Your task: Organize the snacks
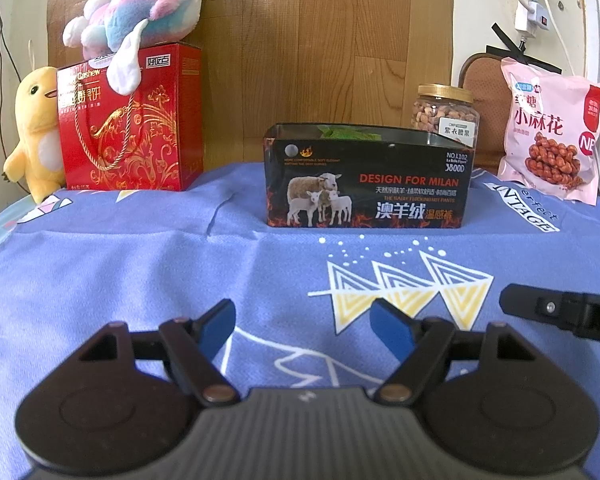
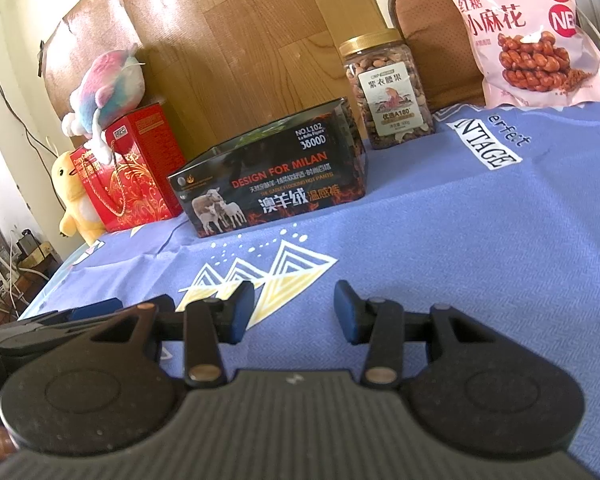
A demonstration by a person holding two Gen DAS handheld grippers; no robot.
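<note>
A black open-topped box [image 1: 366,178] printed with sheep stands mid-table, something green inside; it also shows in the right wrist view [image 2: 276,184]. Behind it is a jar of nuts [image 1: 444,114] [image 2: 386,92] with a gold lid. A pink snack bag [image 1: 554,128] [image 2: 540,36] leans at the back right. A red cashew gift box [image 1: 132,120] [image 2: 136,176] stands at the back left. My left gripper [image 1: 302,326] is open and empty, low over the cloth in front of the black box. My right gripper [image 2: 294,312] is open and empty beside it.
A blue patterned cloth [image 1: 140,264] covers the table. A pastel plush [image 1: 140,8] lies on the red box and a yellow duck plush [image 1: 34,132] stands left of it. A wooden board [image 1: 320,40] leans behind. The table's left edge drops to cables [image 2: 4,272].
</note>
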